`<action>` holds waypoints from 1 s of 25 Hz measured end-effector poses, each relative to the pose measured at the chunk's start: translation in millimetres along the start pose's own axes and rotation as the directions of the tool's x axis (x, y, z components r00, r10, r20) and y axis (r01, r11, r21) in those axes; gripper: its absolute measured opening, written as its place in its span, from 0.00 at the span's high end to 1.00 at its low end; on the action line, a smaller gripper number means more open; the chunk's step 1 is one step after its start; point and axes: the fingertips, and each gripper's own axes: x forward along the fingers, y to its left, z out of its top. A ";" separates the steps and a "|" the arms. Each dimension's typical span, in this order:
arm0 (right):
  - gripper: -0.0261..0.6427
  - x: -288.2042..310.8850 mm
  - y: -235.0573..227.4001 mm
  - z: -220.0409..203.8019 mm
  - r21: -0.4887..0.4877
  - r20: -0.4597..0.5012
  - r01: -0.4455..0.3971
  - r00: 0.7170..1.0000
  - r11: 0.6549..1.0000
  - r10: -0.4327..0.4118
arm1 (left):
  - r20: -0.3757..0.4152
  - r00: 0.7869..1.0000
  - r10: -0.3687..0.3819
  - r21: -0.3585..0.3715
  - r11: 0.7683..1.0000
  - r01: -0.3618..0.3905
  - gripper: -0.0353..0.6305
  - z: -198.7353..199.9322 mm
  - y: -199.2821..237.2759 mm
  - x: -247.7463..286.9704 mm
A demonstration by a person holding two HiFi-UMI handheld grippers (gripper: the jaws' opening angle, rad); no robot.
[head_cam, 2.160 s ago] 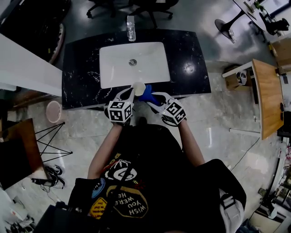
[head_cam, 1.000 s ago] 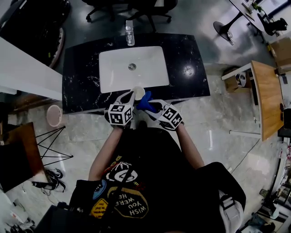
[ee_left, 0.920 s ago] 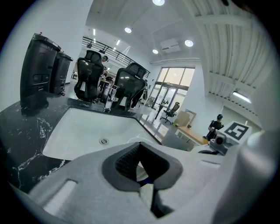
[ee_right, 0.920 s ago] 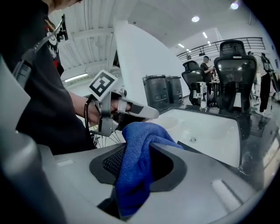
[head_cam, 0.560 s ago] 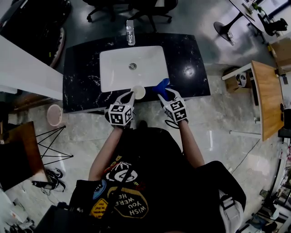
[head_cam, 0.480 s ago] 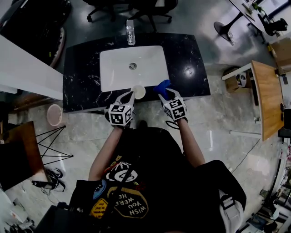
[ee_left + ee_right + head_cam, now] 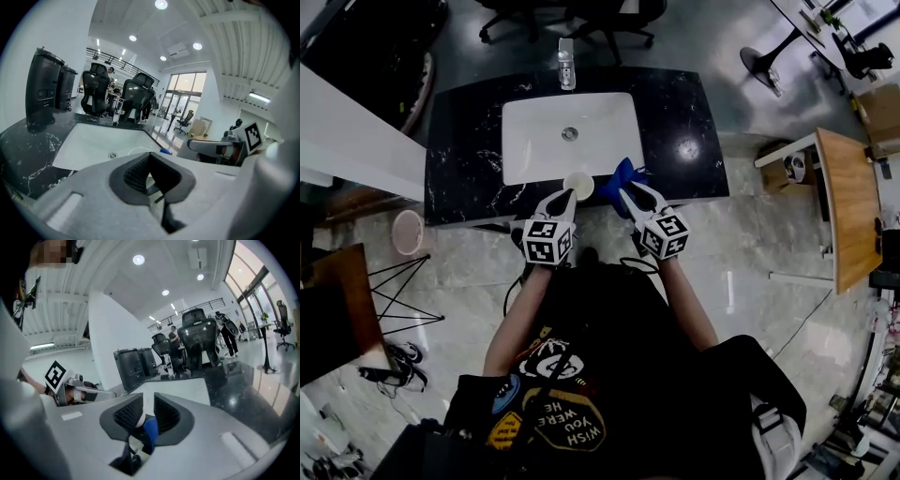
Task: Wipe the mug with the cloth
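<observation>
A cream mug [image 7: 578,185] hangs over the front rim of the white sink [image 7: 525,155], with my left gripper [image 7: 567,195] shut on it from the near side. In the left gripper view the pads [image 7: 136,171] meet and only the mug's pale rim [image 7: 140,150] shows beyond them. My right gripper [image 7: 625,187] holds a blue cloth [image 7: 622,174] just right of the mug, a small gap between them. Its jaws are closing with the cloth [image 7: 151,433] between the pads, in the right gripper view.
The sink sits in a black marble counter [image 7: 680,112] with a faucet [image 7: 566,52] at the back. A wooden table [image 7: 853,197] stands to the right, a pink bin [image 7: 406,232] and a wire rack [image 7: 403,291] to the left.
The right gripper pulled the cloth off the mug and out to the right, then came back towards it. The left gripper kept the mug in place.
</observation>
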 end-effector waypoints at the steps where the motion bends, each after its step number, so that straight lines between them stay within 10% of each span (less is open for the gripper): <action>1: 0.90 -4.7 3.3 7.7 -0.029 0.020 0.010 1.000 1.000 -0.009 | 0.014 1.000 0.005 0.001 1.000 -0.005 0.94 1.8 -2.1 -2.6; 25: 0.96 -10.5 37.6 4.9 -0.137 0.001 -0.002 1.000 0.991 0.003 | 0.051 0.998 0.023 0.079 0.997 -0.027 0.94 11.2 -12.7 -27.0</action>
